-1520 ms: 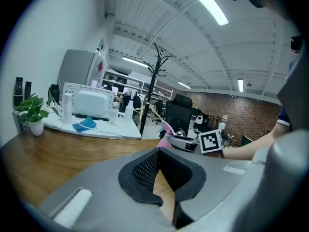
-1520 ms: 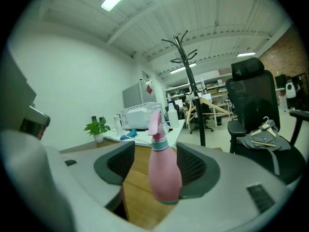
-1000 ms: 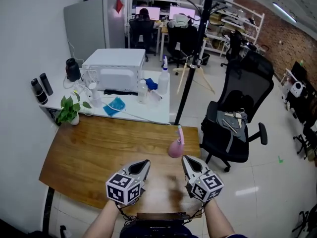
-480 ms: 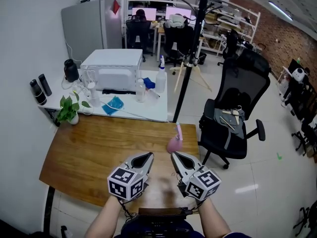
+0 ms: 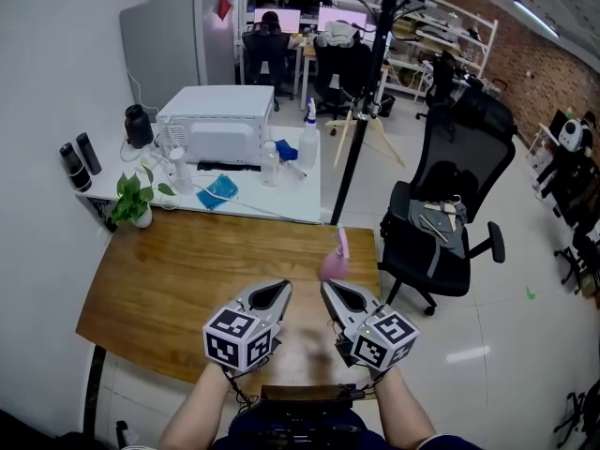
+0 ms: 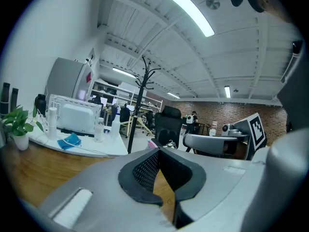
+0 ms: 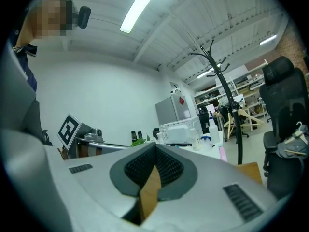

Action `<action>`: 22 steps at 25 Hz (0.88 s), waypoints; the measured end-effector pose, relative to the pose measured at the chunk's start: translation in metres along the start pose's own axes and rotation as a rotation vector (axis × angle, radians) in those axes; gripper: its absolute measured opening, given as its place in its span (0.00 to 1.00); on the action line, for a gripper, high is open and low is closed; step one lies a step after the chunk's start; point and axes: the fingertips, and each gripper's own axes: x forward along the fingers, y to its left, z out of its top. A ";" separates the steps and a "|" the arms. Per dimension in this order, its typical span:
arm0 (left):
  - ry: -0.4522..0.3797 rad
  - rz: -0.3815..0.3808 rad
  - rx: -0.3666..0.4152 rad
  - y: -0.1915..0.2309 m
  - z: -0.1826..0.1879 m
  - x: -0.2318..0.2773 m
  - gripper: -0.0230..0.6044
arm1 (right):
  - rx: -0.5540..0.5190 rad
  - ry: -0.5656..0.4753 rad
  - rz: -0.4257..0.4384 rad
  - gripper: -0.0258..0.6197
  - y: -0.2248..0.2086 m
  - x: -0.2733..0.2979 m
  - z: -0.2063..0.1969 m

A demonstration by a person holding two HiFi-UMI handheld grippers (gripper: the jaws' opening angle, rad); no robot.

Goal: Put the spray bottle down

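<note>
1. Left gripper (image 5: 272, 294): my jaws are closed tip to tip with nothing between them. In the left gripper view (image 6: 159, 153) only bare wood shows through the gap below the pads. It hovers over the near part of the brown wooden tabletop (image 5: 159, 279).

2. Right gripper (image 5: 334, 296): my jaws are likewise closed and empty, as the right gripper view (image 7: 155, 151) shows. This gripper sits just beside the left one.

3. Small pink plastic spray bottle with a tall nozzle (image 5: 334, 264): it stands upright on the tabletop, just beyond my right fingertips and apart from them. By my judgement the task is complete.
   - Handling: probably light, with a stiff but smooth, rounded body that could slip in the pads. The tall, narrow top makes it easy to tip.
   - Grip point: take it across the lower body, below the nozzle, not by the trigger head.

4. Edges: the bottle stands near the table's far right corner, so a nudge to the right or away from me could send it off.

5. Open room: the wood to the left is bare and wide. A black office chair (image 5: 450, 204) stands on the floor to the right, apart from the table.
</note>
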 end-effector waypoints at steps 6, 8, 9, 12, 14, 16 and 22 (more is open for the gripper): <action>0.006 -0.007 0.002 -0.002 -0.002 0.000 0.05 | 0.004 -0.010 0.004 0.06 0.001 0.001 0.001; 0.007 -0.007 0.002 -0.002 -0.002 0.000 0.05 | 0.007 -0.010 0.005 0.06 0.001 0.001 0.001; 0.006 -0.007 0.002 -0.002 -0.002 0.000 0.05 | 0.007 -0.010 0.005 0.06 0.001 0.001 0.000; 0.010 -0.008 0.003 -0.002 -0.004 0.000 0.05 | 0.009 -0.010 0.006 0.06 0.001 0.001 -0.001; 0.013 -0.008 0.000 -0.002 -0.005 0.000 0.05 | 0.012 -0.010 0.007 0.06 0.001 0.001 -0.001; 0.015 -0.007 -0.002 -0.002 -0.006 0.000 0.05 | 0.013 -0.007 0.009 0.06 0.001 0.001 -0.002; 0.025 -0.014 -0.002 -0.003 -0.008 -0.001 0.05 | 0.015 0.003 0.008 0.06 0.003 0.002 -0.004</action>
